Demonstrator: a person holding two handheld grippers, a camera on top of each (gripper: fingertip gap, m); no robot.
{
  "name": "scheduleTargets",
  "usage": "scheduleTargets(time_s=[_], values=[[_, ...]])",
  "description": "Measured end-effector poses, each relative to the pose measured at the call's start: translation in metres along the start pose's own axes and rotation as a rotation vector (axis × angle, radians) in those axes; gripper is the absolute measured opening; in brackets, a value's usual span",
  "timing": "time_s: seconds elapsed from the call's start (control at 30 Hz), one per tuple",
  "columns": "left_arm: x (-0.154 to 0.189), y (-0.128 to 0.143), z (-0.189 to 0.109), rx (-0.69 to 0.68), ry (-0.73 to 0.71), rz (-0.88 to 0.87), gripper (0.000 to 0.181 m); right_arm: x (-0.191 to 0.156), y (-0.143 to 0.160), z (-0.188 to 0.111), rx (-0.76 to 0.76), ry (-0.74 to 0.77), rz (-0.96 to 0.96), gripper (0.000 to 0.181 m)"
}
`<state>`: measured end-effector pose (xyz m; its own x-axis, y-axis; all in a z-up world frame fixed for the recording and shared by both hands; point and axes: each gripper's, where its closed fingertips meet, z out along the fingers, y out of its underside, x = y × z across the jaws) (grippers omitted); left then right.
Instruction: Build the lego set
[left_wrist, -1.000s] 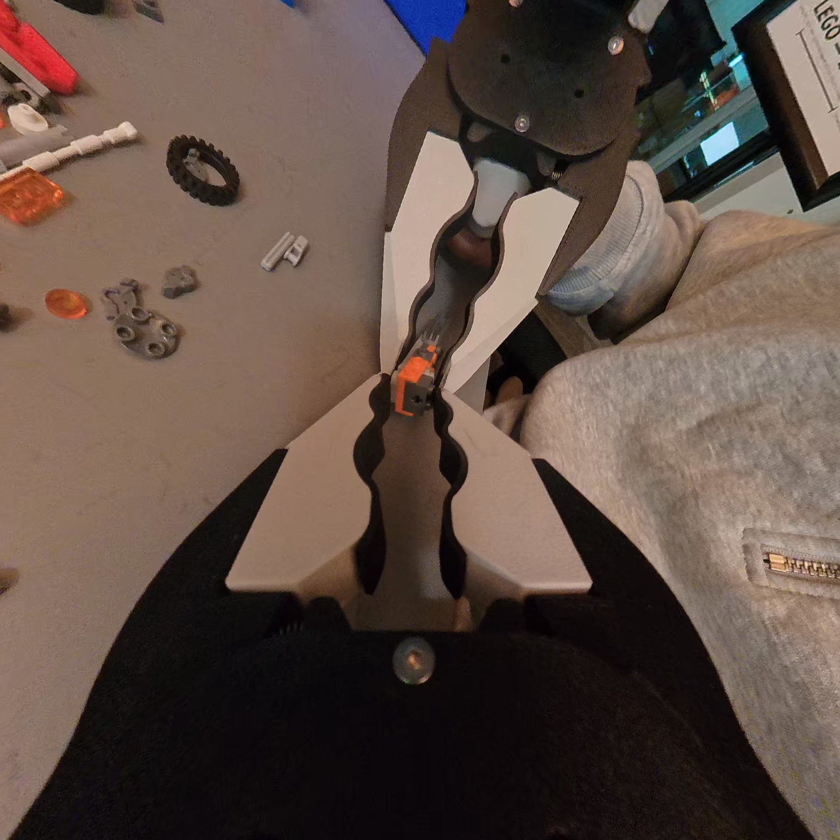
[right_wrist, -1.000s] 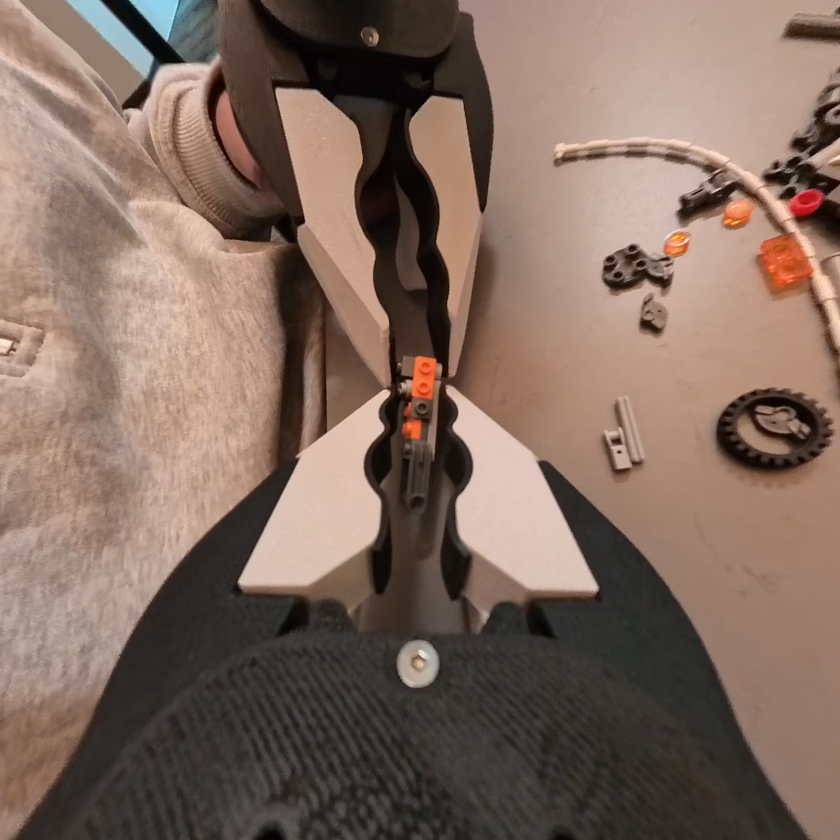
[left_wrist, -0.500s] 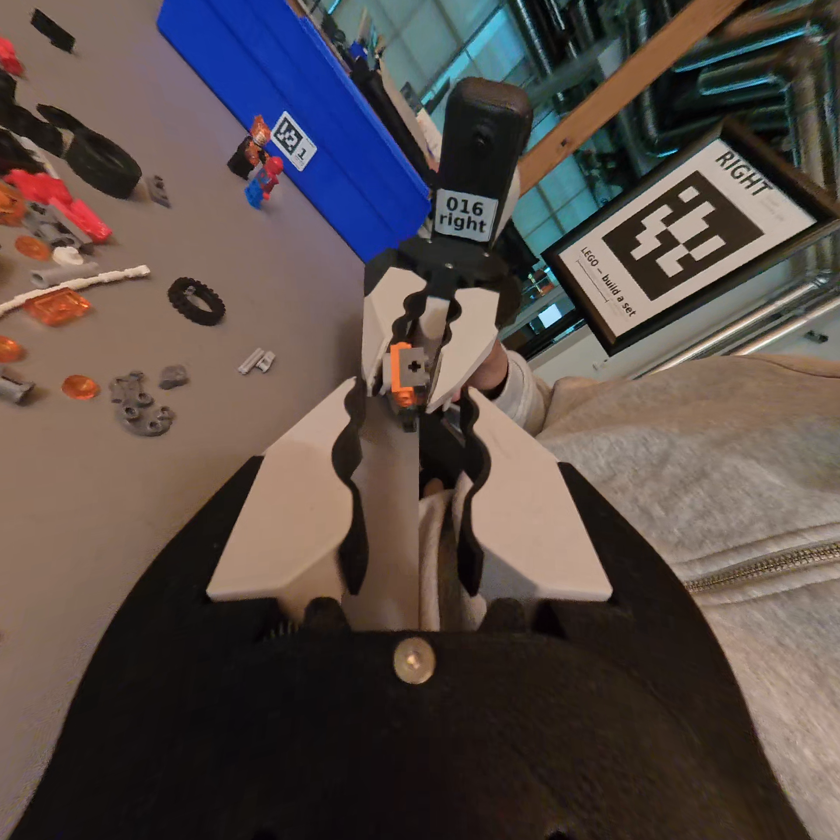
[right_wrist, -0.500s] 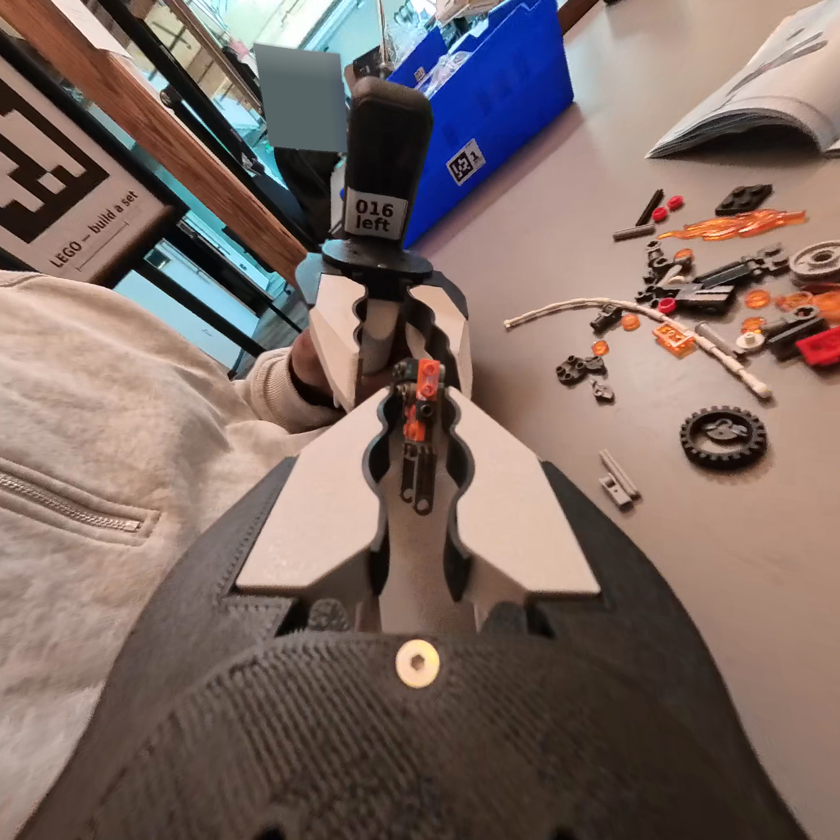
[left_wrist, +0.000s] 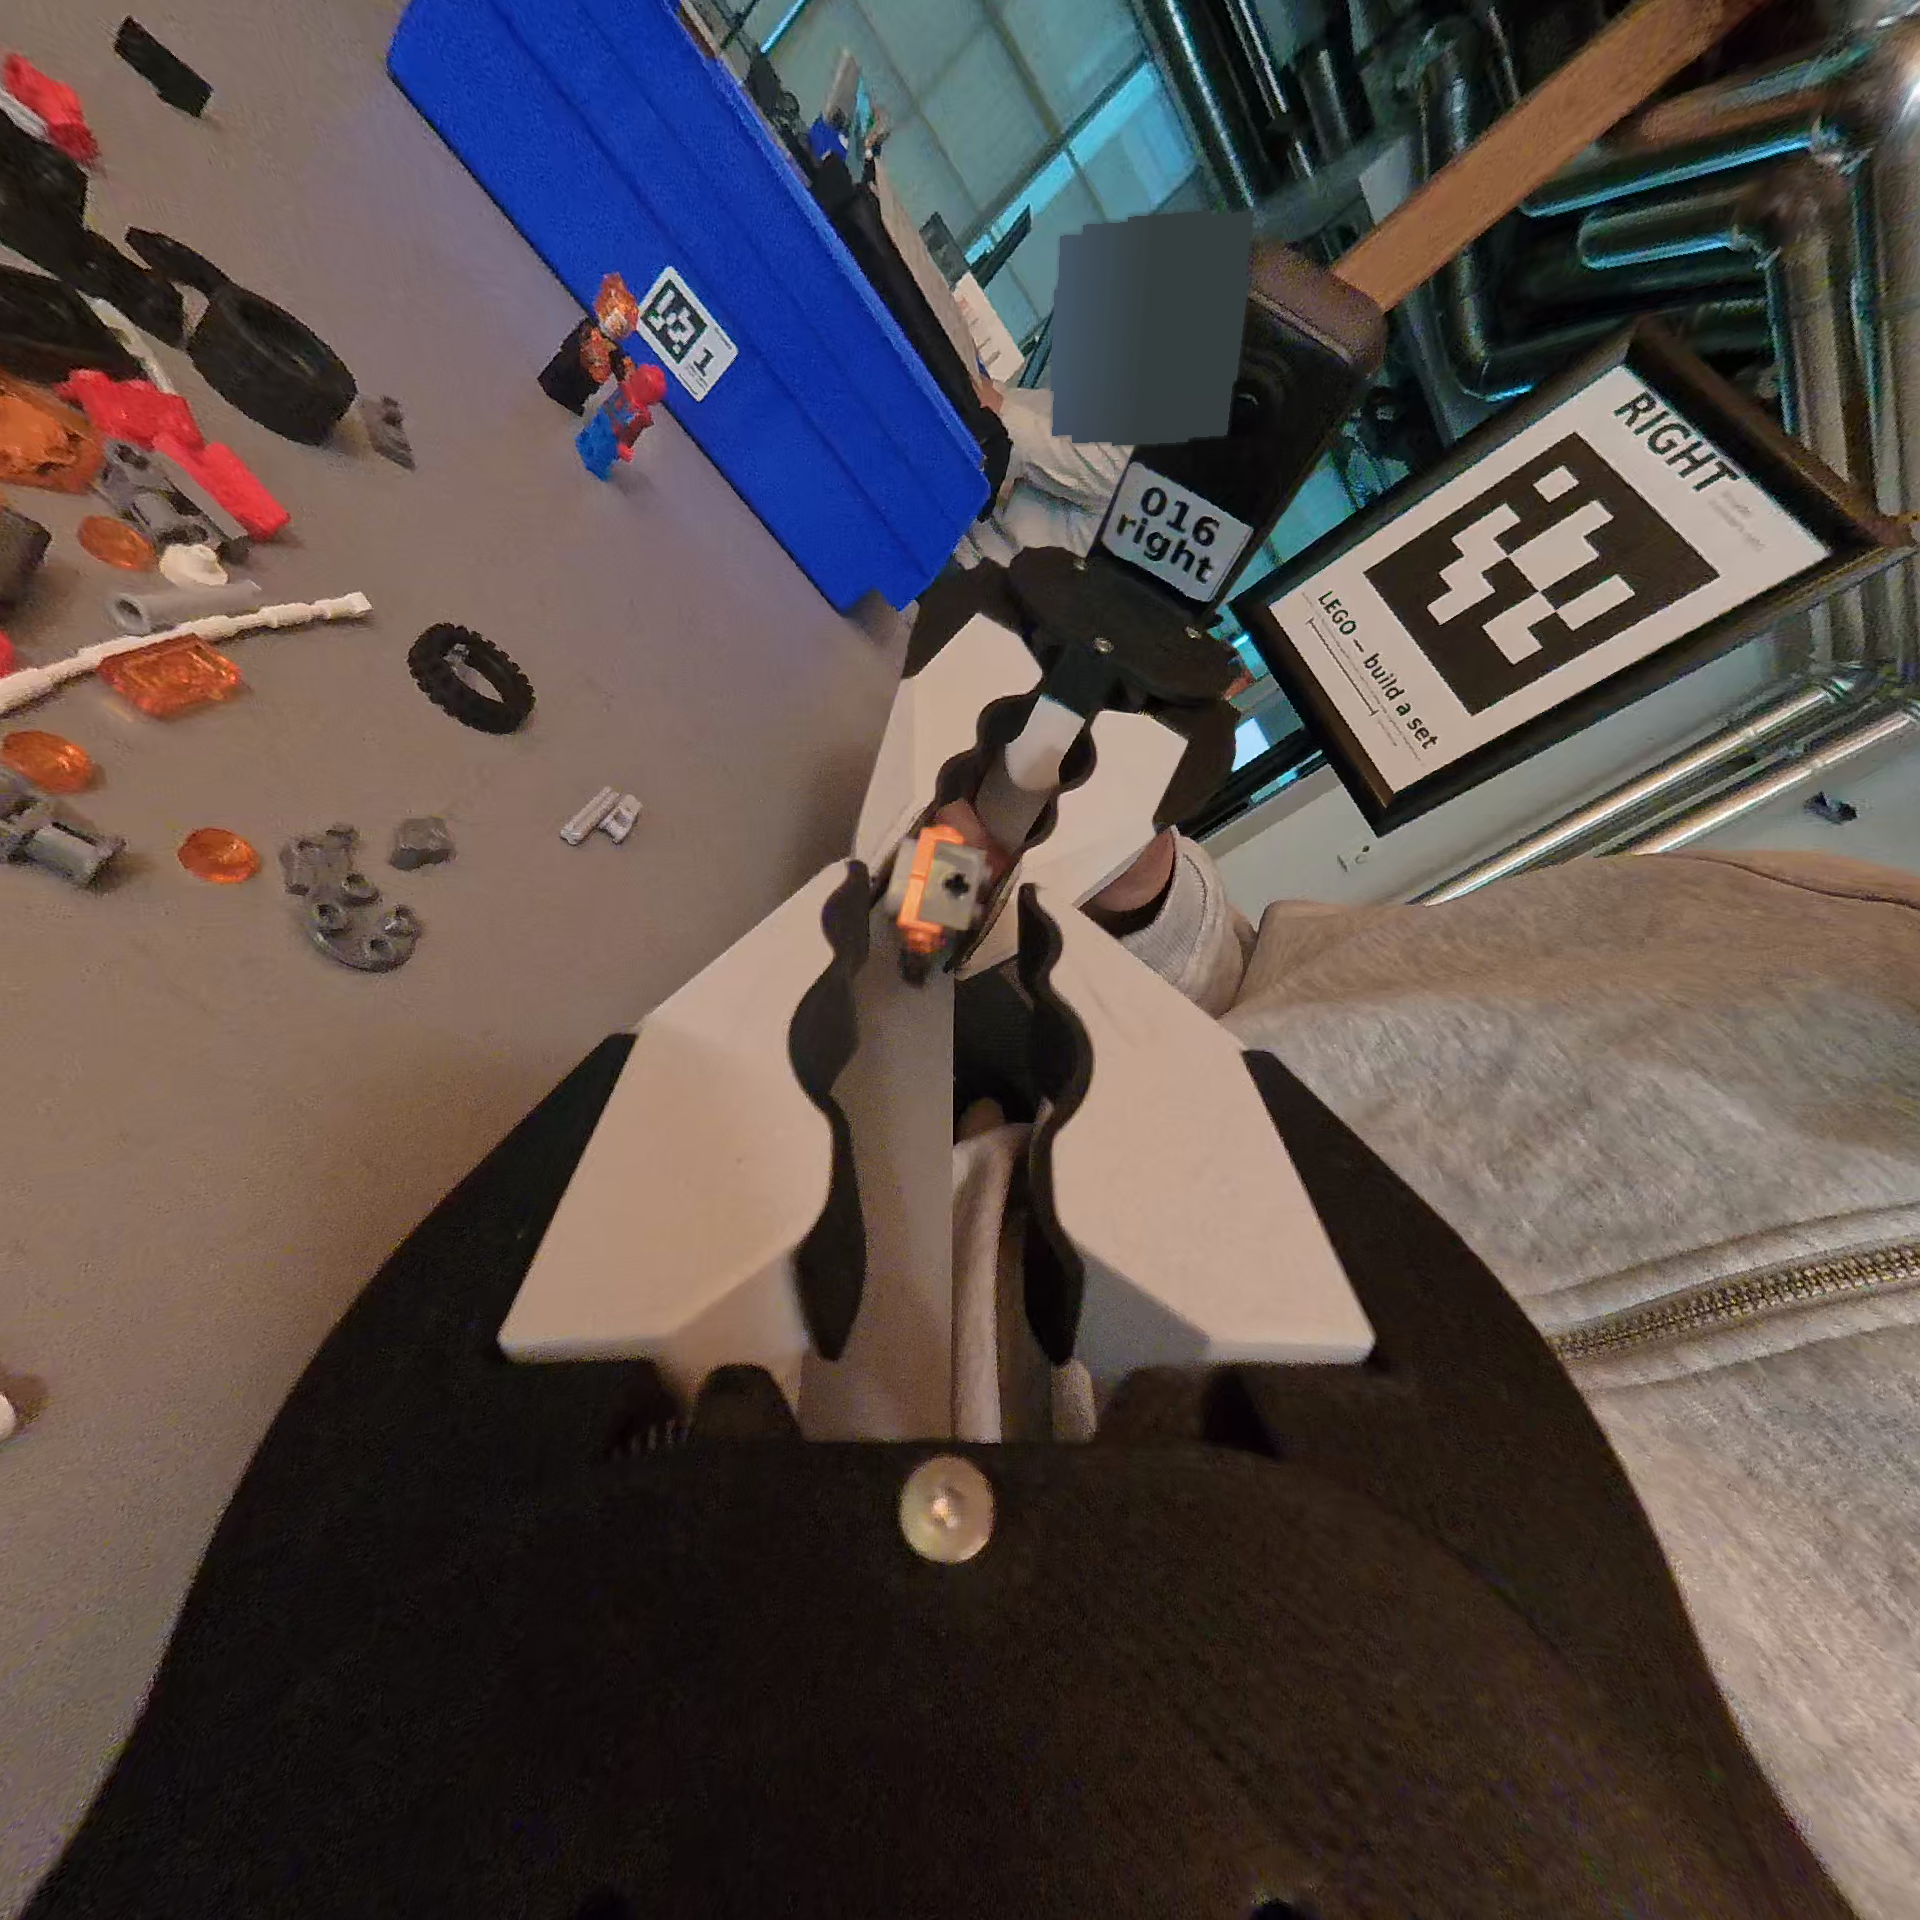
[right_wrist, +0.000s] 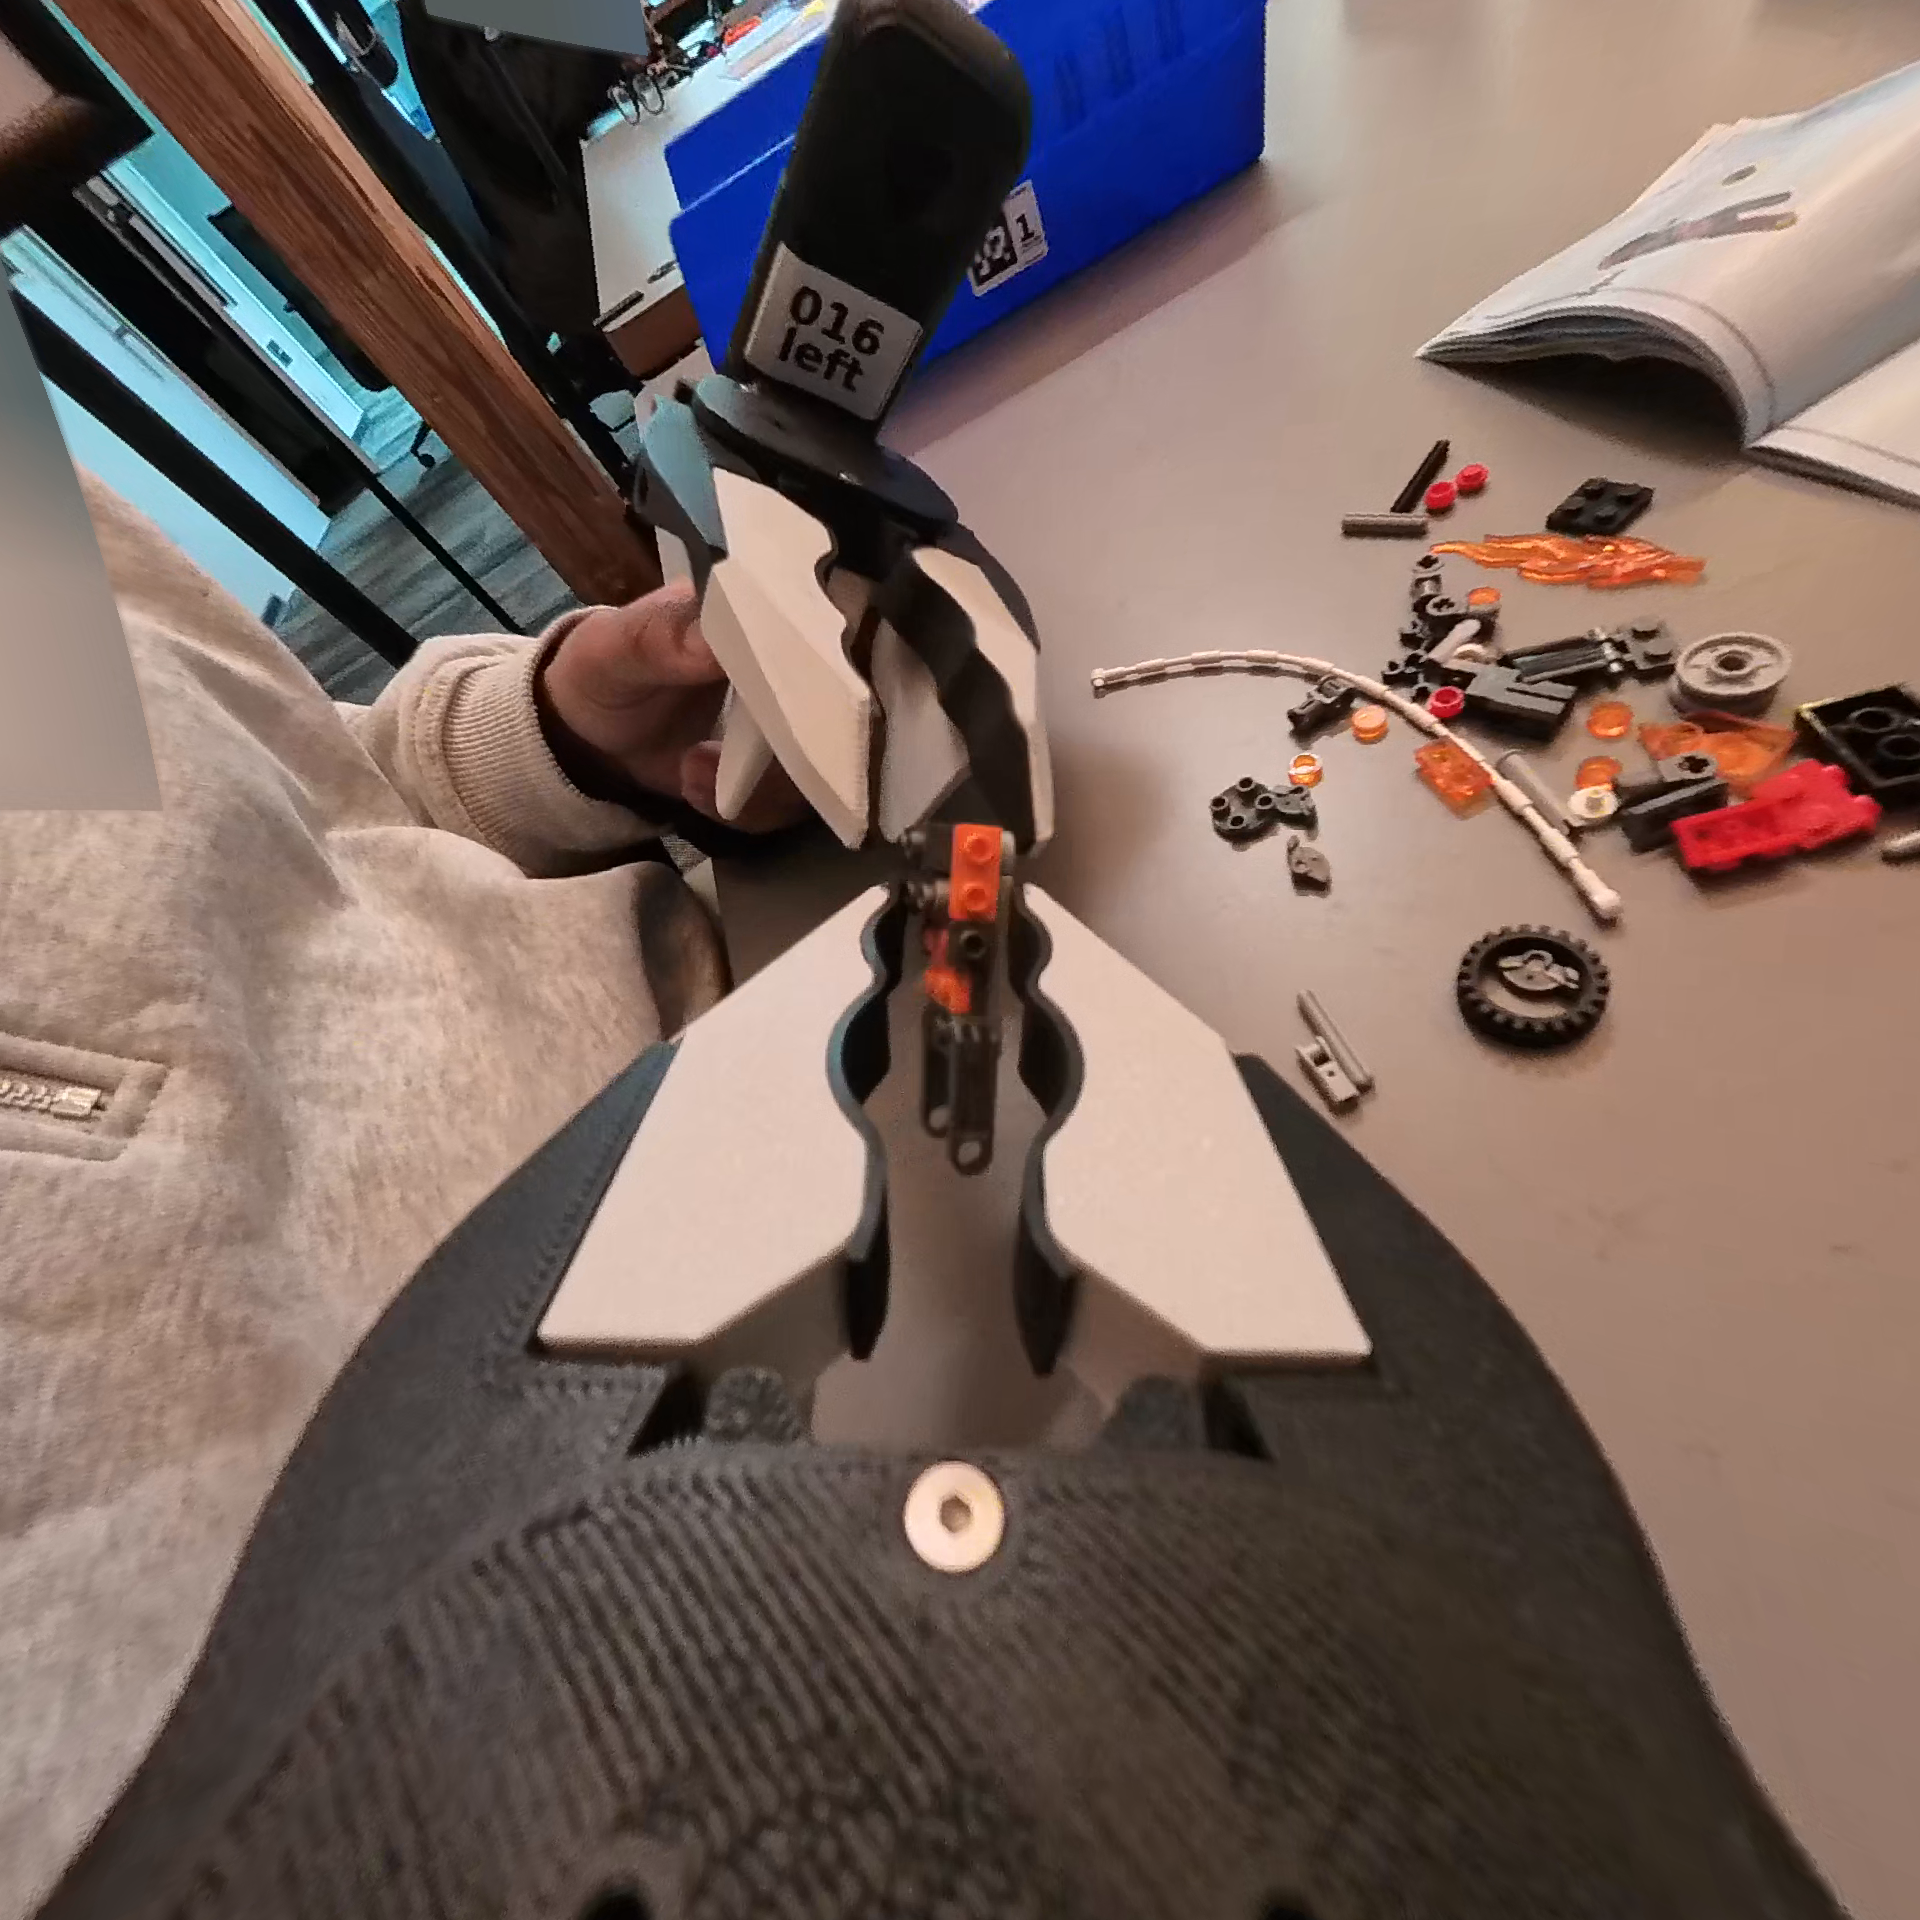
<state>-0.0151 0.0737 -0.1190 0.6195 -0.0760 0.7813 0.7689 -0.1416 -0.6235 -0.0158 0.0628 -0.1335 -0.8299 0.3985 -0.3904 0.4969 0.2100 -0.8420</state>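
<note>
A small orange and grey lego assembly with dark links hanging toward the camera sits between the fingertips of my right gripper, which is shut on it above the table's near edge. In the left wrist view the same assembly shows in the right gripper, facing my left gripper. The left gripper's jaws stand apart with nothing between them. Its tips are just beside the assembly's orange brick; I cannot tell whether they touch it.
Loose pieces lie on the grey table: a black tyre, a small grey piece, a white chain, and red, black and orange parts. A blue bin, two minifigures and a booklet stand farther off. A person's grey sweatshirt is close by. Less than 4 cm separates the two grippers' tips.
The left gripper has opened and let go of the assembly, which stays in the right gripper. Both grippers have tilted up from pointing down at the table.
</note>
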Motion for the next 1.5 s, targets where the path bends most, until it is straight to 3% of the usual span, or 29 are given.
scheduleTargets(time_s=[0.23,0.33,0.43,0.67,0.93,1.1,1.5], values=[[-0.001,0.006,0.004,-0.042,-0.018,0.011,0.031,-0.005,-0.001,-0.002,-0.018,-0.006,-0.1,0.017],[0.0,0.006,0.004,-0.045,-0.005,0.014,0.017,-0.002,0.0,-0.002,-0.034,0.032,-0.16,0.017],[0.004,0.004,0.002,-0.033,0.025,0.01,0.015,-0.004,-0.004,-0.004,-0.006,0.029,-0.172,0.017],[0.0,-0.004,-0.002,0.019,0.027,-0.044,0.015,-0.005,-0.014,-0.006,0.116,-0.02,-0.072,0.027],[-0.003,-0.009,-0.003,0.051,0.04,-0.089,0.015,0.008,-0.026,-0.011,0.232,0.035,0.029,0.026],[-0.004,-0.01,-0.004,0.056,0.033,-0.082,0.015,0.007,-0.026,-0.01,0.237,0.034,0.047,0.014],[-0.001,-0.014,-0.002,0.076,0.055,-0.064,0.015,0.006,-0.024,-0.011,0.24,-0.041,0.134,0.013]])
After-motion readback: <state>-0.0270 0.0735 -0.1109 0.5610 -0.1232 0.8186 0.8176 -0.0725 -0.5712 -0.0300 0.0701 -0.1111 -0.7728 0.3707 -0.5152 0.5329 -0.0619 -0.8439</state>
